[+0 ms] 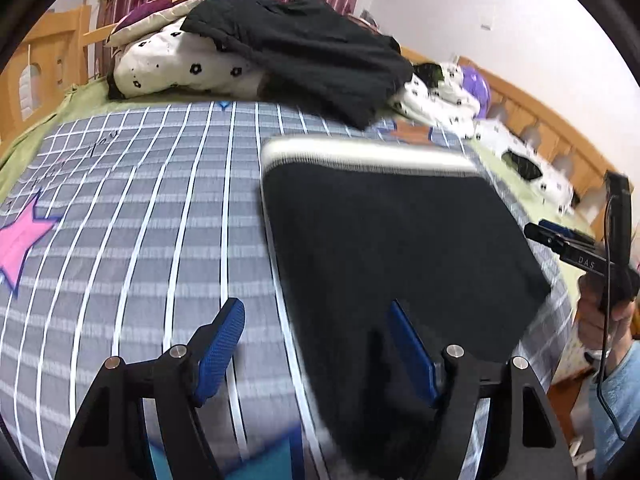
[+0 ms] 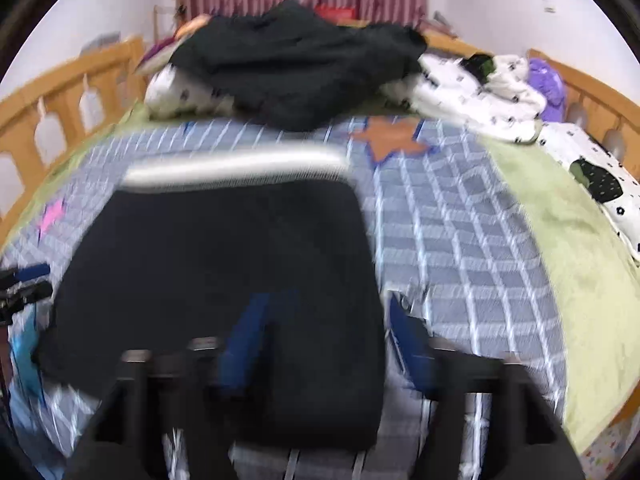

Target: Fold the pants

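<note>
Black pants (image 1: 392, 248) with a white-grey waistband (image 1: 368, 156) lie flat on the checked bedspread (image 1: 140, 220), waistband at the far end. My left gripper (image 1: 316, 328) is open and empty, low over the pants' near left edge. The right gripper also shows in the left wrist view (image 1: 560, 240) at the right, held in a hand. In the blurred right wrist view the pants (image 2: 216, 264) fill the middle left; my right gripper (image 2: 324, 320) is open above their near right edge. The left gripper's tip (image 2: 24, 280) shows at the far left.
A heap of black clothes (image 1: 304, 48) lies on flowered pillows (image 1: 180, 68) at the head of the bed. White flowered bedding (image 2: 480, 92) and a purple item (image 2: 548, 84) lie at the right. Wooden bed rails (image 2: 60, 96) run along both sides. A green sheet (image 2: 560, 232) borders the bedspread.
</note>
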A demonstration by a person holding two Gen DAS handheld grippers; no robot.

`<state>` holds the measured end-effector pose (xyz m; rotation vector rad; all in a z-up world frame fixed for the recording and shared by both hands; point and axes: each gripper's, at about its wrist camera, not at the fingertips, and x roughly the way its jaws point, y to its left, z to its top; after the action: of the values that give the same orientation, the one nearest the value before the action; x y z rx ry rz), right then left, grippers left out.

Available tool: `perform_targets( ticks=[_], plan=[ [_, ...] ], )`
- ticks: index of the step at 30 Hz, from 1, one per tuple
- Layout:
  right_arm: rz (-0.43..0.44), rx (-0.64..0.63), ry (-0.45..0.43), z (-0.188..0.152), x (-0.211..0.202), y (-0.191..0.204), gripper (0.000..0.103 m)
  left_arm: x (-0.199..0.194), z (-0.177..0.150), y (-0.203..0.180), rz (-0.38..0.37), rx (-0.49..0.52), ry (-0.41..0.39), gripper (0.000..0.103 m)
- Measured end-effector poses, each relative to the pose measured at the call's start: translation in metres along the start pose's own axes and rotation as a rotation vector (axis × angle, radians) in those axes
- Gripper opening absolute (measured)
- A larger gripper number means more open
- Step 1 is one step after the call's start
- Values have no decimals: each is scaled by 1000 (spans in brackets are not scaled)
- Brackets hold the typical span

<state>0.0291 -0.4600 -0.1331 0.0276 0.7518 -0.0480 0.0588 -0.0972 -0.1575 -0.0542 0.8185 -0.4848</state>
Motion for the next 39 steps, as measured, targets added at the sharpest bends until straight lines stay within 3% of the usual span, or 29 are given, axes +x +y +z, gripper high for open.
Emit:
perform_targets(
  ticks=[4, 8, 11, 16, 17, 20, 21, 24, 25, 27, 32, 35, 37, 39],
  plan=[
    [35, 53, 43, 33, 33, -17, 78, 32, 35, 15, -98, -88, 28, 72],
    [37, -16, 143, 42, 82, -27, 78, 87, 35, 25, -145, -116, 152, 70],
    [130, 16, 158, 42, 102, -44, 78, 109, 27, 36, -219, -159, 145, 65],
    [322, 160, 231, 36, 124, -73, 78, 117, 31, 31, -259, -184, 142, 50],
    [369, 200, 251, 34, 127, -77, 78, 116, 33, 30, -263, -193, 141, 42],
    [534, 302, 307, 29, 133, -80, 57, 104, 39, 23, -224, -180, 125, 28],
    [571, 312, 307, 30, 130, -76, 42, 99, 42, 22, -218, -177, 119, 25],
    [374, 199, 209, 40, 96, -49, 20, 81, 56, 27, -231, -175, 104, 22],
    [346, 200, 184, 43, 84, -40, 16, 73, 60, 30, -247, -189, 98, 21],
    [375, 217, 135, 52, 63, -25, 14, 57, 67, 39, -278, -209, 83, 19],
    [453, 157, 76, 72, 36, 43, 14, 3, 86, 72, -145, -129, -2, 19],
    [517, 141, 79, 76, 50, 86, 13, -19, 102, 113, -51, -127, 9, 19],
    [581, 170, 70, 79, 67, 110, 13, -20, 109, 134, 28, -100, 23, 20],
    [590, 177, 68, 77, 84, 128, 14, -8, 107, 152, 95, -70, 42, 23]
  ],
)
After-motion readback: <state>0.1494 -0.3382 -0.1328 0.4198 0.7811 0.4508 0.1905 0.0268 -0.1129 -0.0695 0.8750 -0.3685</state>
